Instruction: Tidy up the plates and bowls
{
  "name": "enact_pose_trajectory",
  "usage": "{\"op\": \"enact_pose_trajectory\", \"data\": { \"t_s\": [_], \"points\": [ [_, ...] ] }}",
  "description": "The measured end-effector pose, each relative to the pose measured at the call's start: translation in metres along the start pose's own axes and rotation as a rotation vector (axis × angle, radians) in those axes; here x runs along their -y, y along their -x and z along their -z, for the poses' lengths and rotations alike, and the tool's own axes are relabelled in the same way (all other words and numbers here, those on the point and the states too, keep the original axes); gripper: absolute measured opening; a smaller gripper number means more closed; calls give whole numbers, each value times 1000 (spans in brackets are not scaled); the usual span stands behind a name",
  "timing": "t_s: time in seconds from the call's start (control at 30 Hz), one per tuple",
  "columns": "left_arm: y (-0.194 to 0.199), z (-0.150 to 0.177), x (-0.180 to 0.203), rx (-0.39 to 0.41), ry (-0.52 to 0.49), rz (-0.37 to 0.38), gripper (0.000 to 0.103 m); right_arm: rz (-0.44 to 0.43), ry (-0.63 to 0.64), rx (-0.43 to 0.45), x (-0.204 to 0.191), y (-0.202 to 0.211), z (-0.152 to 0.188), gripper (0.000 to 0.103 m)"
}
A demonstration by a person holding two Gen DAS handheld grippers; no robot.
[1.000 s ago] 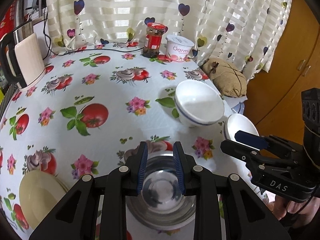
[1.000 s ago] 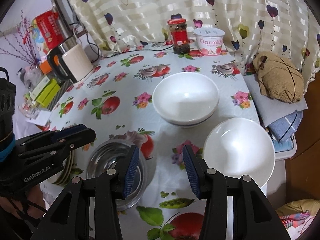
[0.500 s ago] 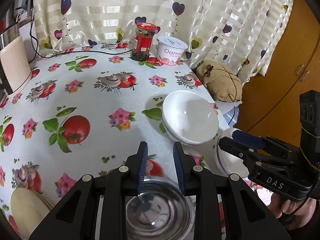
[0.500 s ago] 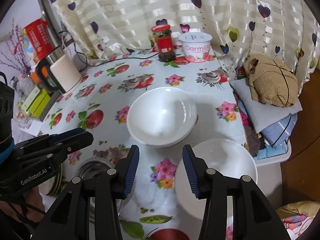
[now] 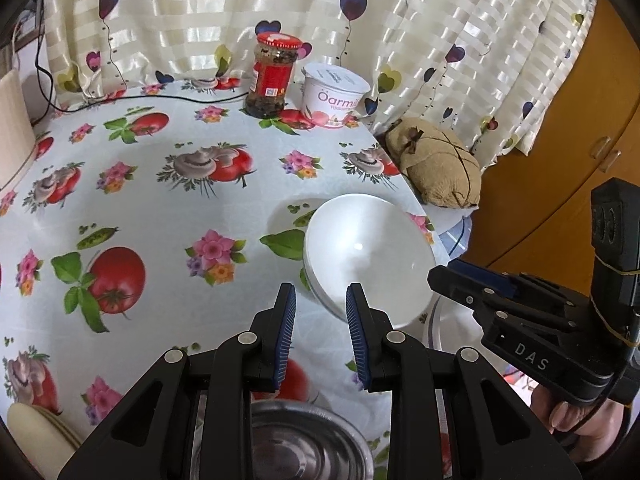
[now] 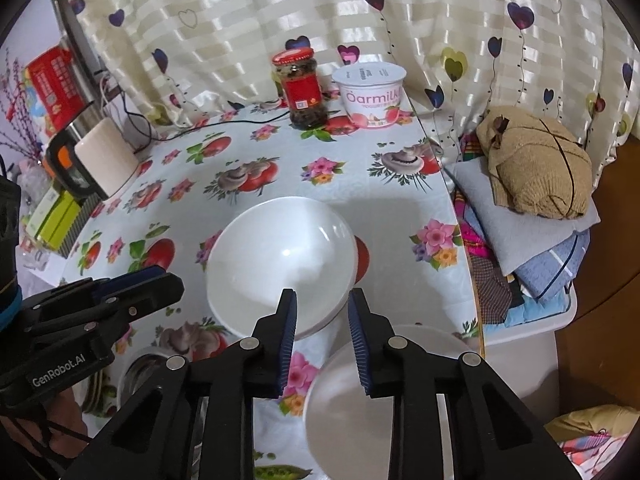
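Both grippers hovering, fingers apart, gripping nothing: right gripper (image 6: 322, 334) facing white bowl (image 6: 280, 264) near table's right edge; left gripper (image 5: 320, 336) above steel bowl (image 5: 308, 446).

1. The deep bowl (image 6: 280, 264) stands on the table (image 6: 392, 208), near its right edge.
2. A second bowl (image 6: 344, 400) sits nearer, just right of it.
3. A metal bowl (image 5: 308, 448) lies nearer left; beside it, probably stacked plates (image 5: 36, 428).
4. Jar (image 6: 299, 88) and tub (image 6: 370, 94) stand side by side at the far edge.
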State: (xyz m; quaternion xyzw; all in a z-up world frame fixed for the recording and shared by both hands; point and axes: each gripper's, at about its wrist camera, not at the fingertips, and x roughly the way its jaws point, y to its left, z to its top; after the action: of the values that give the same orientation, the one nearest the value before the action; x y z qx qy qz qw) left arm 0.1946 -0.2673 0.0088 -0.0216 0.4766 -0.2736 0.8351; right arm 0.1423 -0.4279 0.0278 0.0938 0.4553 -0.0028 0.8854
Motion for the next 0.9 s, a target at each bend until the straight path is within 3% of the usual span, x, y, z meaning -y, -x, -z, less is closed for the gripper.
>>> {"op": "enact_pose_trajectory", "data": {
  "t_s": [0.47, 0.67, 0.9],
  "points": [
    [-26, -7, -5, -41, 26, 24, 27, -1, -24, -39, 12, -25, -8, 18],
    [-33, -7, -4, -56, 22, 26, 19, -3, -32, -53, 14, -32, -8, 18],
    [-34, -7, -5, -55, 20, 21, 17, -2, -32, -54, 14, -33, -9, 18]
  ]
}}
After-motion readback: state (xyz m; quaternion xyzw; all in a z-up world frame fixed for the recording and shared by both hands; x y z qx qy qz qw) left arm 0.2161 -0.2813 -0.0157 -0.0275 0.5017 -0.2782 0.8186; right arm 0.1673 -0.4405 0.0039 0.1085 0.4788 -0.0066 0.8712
